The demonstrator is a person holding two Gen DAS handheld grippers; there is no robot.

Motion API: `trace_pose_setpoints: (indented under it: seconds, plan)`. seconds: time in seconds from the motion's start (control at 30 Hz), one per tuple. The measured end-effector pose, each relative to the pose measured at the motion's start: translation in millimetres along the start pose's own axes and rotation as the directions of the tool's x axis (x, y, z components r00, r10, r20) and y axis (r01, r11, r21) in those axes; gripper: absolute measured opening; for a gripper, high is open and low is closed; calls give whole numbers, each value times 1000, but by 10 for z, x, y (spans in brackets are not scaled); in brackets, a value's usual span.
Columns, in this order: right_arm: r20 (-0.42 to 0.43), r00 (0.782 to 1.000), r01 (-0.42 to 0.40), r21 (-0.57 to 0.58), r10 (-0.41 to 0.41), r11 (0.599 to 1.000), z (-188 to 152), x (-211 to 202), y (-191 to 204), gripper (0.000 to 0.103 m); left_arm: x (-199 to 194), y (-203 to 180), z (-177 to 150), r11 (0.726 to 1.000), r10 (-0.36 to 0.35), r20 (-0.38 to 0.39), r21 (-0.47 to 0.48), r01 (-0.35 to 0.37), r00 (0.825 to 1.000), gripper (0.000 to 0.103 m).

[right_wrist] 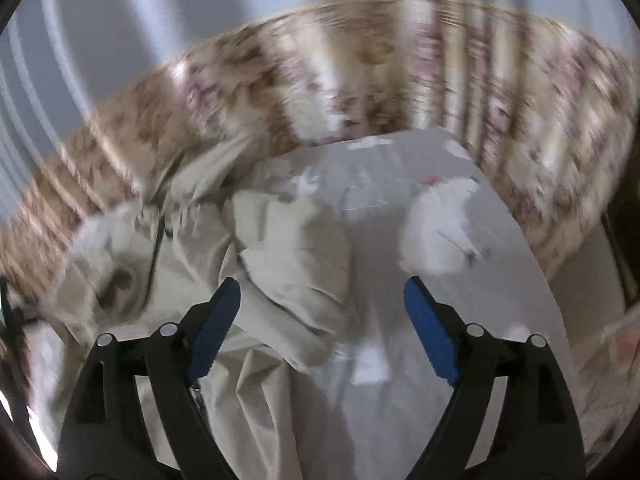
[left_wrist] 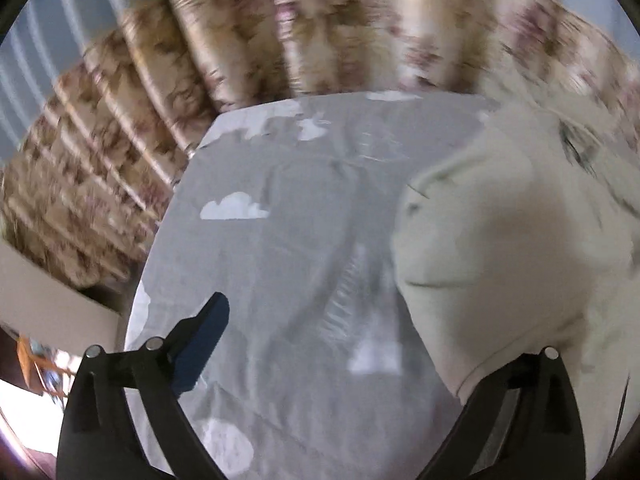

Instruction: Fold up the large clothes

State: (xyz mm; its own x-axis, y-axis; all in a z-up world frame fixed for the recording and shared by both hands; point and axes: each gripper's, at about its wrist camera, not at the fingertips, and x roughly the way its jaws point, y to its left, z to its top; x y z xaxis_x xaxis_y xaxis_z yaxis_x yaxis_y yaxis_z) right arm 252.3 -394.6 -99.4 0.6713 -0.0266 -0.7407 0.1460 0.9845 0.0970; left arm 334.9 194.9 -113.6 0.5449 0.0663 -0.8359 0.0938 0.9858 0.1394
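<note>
A pale beige garment (right_wrist: 280, 264) is seen lying crumpled on a grey bedsheet (right_wrist: 500, 280) printed with white cloud shapes. In the right wrist view the garment is heaped toward the left half of the sheet, with thick folds bunched on one another, a broad panel running down toward the bottom edge between the fingers, and a dark cord or zip line visible along its upper left part; the details are softened by motion blur. The right gripper (right_wrist: 322, 320) is held above the bed with its blue-padded fingers (right_wrist: 430, 334) spread wide apart, nothing being caught between them; the left pad is seen over the garment's fabric and the right pad over bare sheet. A white fluffy object (right_wrist: 440, 232) is seen on the sheet to the right of the garment, apart from it. In the left wrist view the garment (left_wrist: 500, 248) fills the right side as a smooth, bulging mass of cloth with a stitched hem near the bottom. Only one blue pad of the left gripper (left_wrist: 360, 344) is visible, the other being hidden behind the cloth, though the two black arms are set wide apart; whether the fabric is touched cannot be told. A floral curtain (left_wrist: 320, 28) in brown and pink is seen hanging behind the bed.
</note>
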Motion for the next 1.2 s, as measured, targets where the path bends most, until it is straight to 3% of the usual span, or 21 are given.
trace_pose_setpoints:
  seconds: [0.07, 0.13, 0.2, 0.23, 0.3, 0.33, 0.37, 0.43, 0.5, 0.53, 0.57, 0.6, 0.63, 0.67, 0.77, 0.9, 1.0, 1.1, 1.13, 1.2]
  plan:
    - [-46, 991, 124, -86, -128, 989, -15, 322, 149, 85, 174, 35, 102, 999, 3, -14, -34, -3, 1000, 96]
    - [-98, 982, 156, -63, -162, 986, -47, 596, 92, 85, 261, -38, 155, 999, 37, -11, -17, -38, 999, 94]
    - [-141, 984, 105, -20, -107, 994, -117, 723, -15, 55, 284, -149, 199, 996, 89, 19, 24, -90, 996, 94]
    - [-164, 983, 84, -10, -84, 996, -98, 826, -38, 22, 281, -207, 233, 991, 124, 51, 46, -126, 991, 93]
    - [-112, 972, 197, -88, -206, 976, -15, 918, 12, 12, 286, -286, 322, 984, 160, 99, 66, -167, 982, 89]
    - [-35, 941, 325, -169, -335, 930, 67, 972, 68, 9, 295, -305, 367, 982, 168, 114, 68, -176, 979, 86]
    - [22, 917, 394, -207, -398, 896, 167, 1028, 79, 9, 306, -335, 424, 981, 172, 130, 71, -182, 976, 86]
    - [8, 911, 408, -165, -412, 898, 374, 1162, -50, 8, 315, -406, 523, 976, 187, 167, 78, -202, 968, 86]
    - [-13, 912, 403, -142, -409, 904, 487, 1245, -122, 9, 309, -497, 531, 968, 187, 188, 130, -213, 964, 86]
    - [-16, 910, 410, -123, -415, 904, 526, 1249, -186, 25, 345, -549, 491, 957, 187, 169, 191, -218, 968, 86]
    - [-42, 916, 394, -103, -400, 913, 520, 1234, -250, 47, 370, -560, 435, 948, 190, 158, 227, -223, 969, 87]
    - [-81, 937, 336, -58, -340, 940, 509, 1174, -361, 52, 390, -552, 363, 940, 192, 150, 256, -226, 970, 91]
    - [-92, 973, 213, 32, -209, 977, 478, 1029, -474, 56, 402, -507, 259, 934, 192, 143, 279, -225, 971, 96]
    - [-91, 986, 144, 84, -136, 986, 425, 899, -538, 63, 400, -458, 176, 933, 185, 138, 287, -218, 973, 98]
    - [-42, 994, 101, 97, -97, 990, 276, 514, -473, 71, 376, -292, -9, 955, 120, 109, 258, -145, 987, 102]
    - [6, 998, 54, 35, -55, 998, 174, 139, -134, 80, 364, -172, 43, 986, 45, 74, 157, -56, 996, 101]
    - [54, 994, 94, -81, -90, 992, 105, -48, 253, 81, 343, -98, 103, 996, -57, 35, 71, 55, 998, 101]
    - [79, 987, 150, -161, -139, 976, 7, -53, 470, 82, 256, -33, 77, 980, -193, -5, 44, 193, 981, 101]
    - [74, 986, 161, -176, -150, 971, -23, -6, 486, 82, 228, 9, 45, 960, -275, -37, 33, 276, 961, 101]
    - [59, 985, 169, -185, -161, 968, -60, 70, 458, 82, 173, 113, 3, 938, -345, -53, 4, 346, 937, 101]
